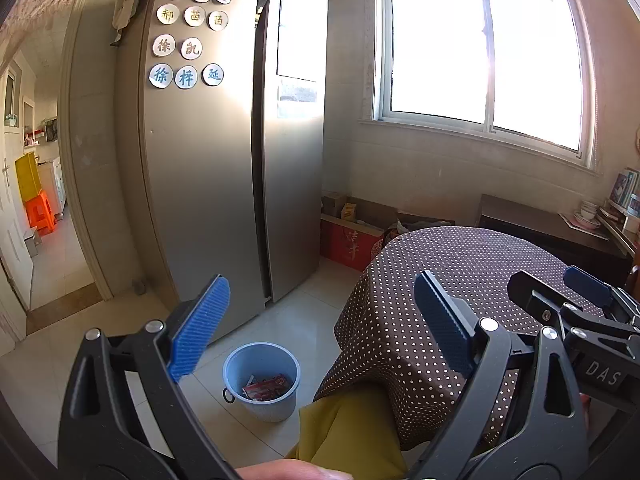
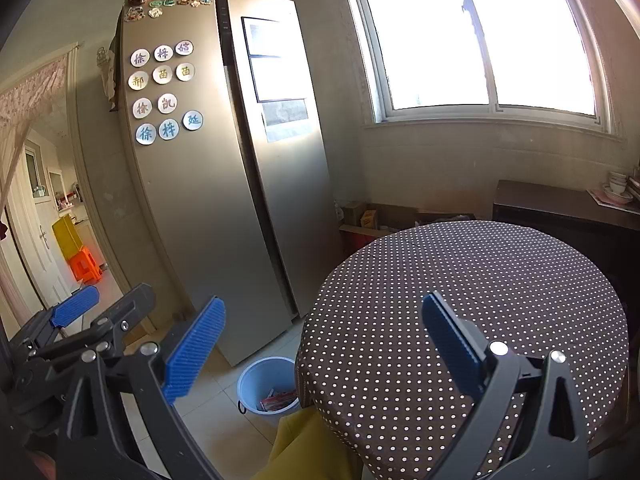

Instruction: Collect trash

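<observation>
the trash (image 1: 266, 387) sits in the bin (image 1: 262, 380), red wrappers heaped at the bottom, and the bin stands on the floor just beside the table (image 1: 460, 280), on the fridge side. we see no loose trash on the table top in either view, so we judge the collecting to be at or near its end.

from the bin outward: the left gripper (image 1: 320, 328) hangs above it, and the bin shows low between its fingers, a little toward the left finger (image 1: 200, 326). those fingers are spread wide and hold nothing. the right gripper (image 2: 324, 346) is over the table's near edge, with the bin (image 2: 267, 384) below and left of its centre, partly hidden by the table (image 2: 480, 280). it too gapes wide and empty.

so the left one is nearer the bin, we reckon, and any drop or reach into it goes straight down and forward from there. the bin stands upright, mouth up.
</observation>
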A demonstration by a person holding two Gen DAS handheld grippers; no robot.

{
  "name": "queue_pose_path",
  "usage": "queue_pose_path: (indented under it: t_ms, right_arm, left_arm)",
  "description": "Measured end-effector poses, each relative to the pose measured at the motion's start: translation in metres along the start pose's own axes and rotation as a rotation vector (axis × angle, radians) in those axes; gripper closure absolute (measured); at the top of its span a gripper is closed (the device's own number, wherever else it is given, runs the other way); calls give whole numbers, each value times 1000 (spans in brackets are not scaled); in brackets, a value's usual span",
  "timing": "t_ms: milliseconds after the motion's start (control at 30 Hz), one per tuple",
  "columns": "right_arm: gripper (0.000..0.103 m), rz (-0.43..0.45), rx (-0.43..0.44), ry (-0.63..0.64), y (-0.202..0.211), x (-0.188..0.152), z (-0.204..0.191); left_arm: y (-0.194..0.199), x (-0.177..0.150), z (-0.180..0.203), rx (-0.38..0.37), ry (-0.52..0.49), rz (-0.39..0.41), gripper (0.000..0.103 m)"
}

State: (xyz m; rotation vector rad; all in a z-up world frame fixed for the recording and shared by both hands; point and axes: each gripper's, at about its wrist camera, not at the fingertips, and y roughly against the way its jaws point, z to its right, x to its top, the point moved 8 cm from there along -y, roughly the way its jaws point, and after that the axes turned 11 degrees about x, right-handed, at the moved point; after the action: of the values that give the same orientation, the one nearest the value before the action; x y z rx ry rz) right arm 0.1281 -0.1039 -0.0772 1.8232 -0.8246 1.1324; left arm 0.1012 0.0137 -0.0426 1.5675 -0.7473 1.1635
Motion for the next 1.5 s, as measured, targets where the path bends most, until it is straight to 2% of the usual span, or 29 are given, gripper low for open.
queue_pose_path:
  t_ms: [1500]
  right_arm:
    - [6,-18,-6,4,-2,-3,0]
  left_arm:
    - [-1,-7,0,2,-5,-28,11]
